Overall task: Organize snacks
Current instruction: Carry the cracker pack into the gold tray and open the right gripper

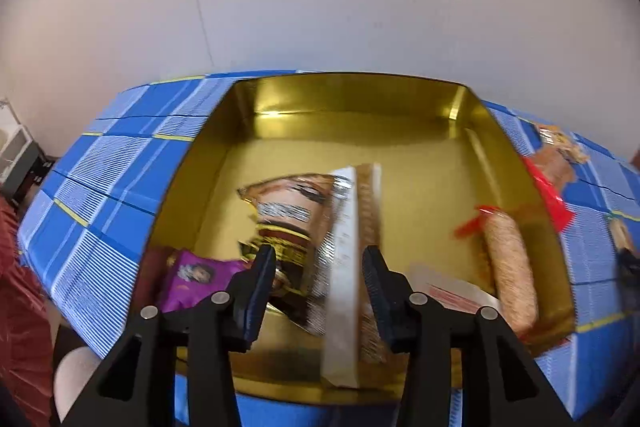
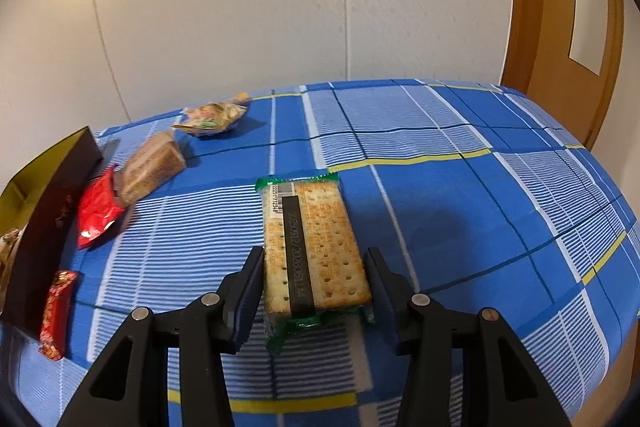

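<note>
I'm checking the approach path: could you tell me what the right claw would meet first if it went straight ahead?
The cracker packet: it already lies between the open right claw fingers on the checked tablecloth, so going on would slide the fingers along its sides. Depth is uncertain.

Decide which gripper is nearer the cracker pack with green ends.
Right. The right gripper straddles the cracker pack on the tablecloth; the left gripper is over the gold tin.

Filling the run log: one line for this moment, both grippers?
left: open above tin, over packets | right: open, straddling cracker pack, not shut | loose on cloth: red packet
</note>
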